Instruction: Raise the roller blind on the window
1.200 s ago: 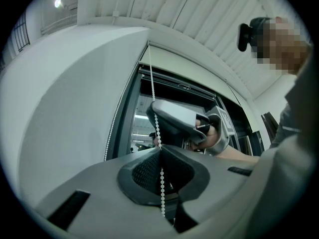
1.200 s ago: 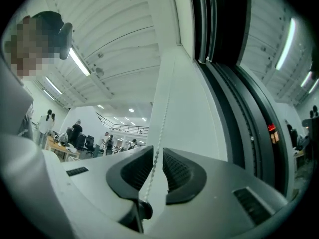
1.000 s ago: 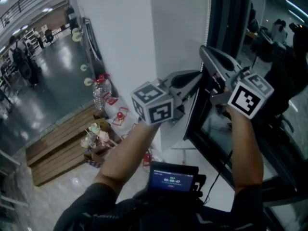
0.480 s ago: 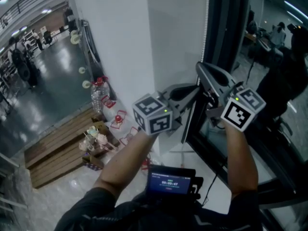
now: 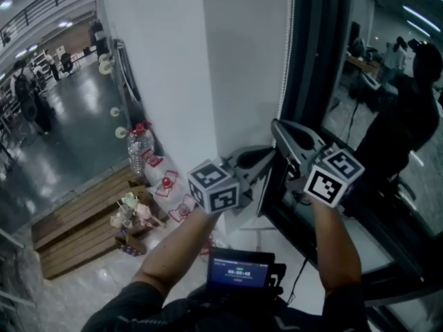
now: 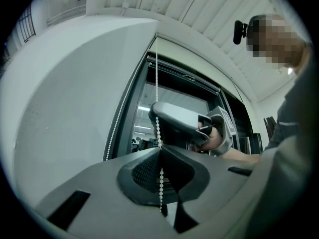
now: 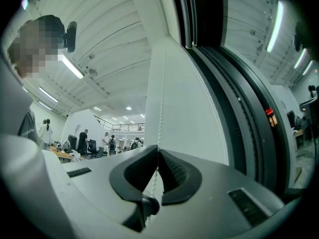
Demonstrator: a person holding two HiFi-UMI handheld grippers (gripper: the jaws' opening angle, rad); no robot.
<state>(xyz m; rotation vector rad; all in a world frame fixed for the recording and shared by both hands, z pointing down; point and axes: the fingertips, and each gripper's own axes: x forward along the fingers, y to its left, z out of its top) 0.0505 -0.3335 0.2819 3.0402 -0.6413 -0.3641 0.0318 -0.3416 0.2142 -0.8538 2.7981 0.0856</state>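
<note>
A white bead chain (image 5: 288,54) hangs down the left edge of the dark window frame (image 5: 315,61). In the left gripper view the chain (image 6: 156,73) runs straight down into my left gripper (image 6: 159,151), which is shut on it. In the right gripper view the chain (image 7: 160,103) drops into my right gripper (image 7: 157,152), whose jaws have just been closing and now pinch it. From the head view the left gripper (image 5: 272,159) sits just below the right gripper (image 5: 277,128), both at the frame's edge. I cannot pick out the blind's fabric.
Below the grippers lies a white windowsill (image 5: 273,241). Down on the left floor stand a water bottle (image 5: 138,149), wooden pallets (image 5: 83,220) and small trinkets (image 5: 131,209). A small screen (image 5: 239,268) hangs at the person's chest. The white wall (image 5: 152,61) is at the left.
Both grippers have come down together along the chain, staying close to each other. The arms sit lower in the head view.
</note>
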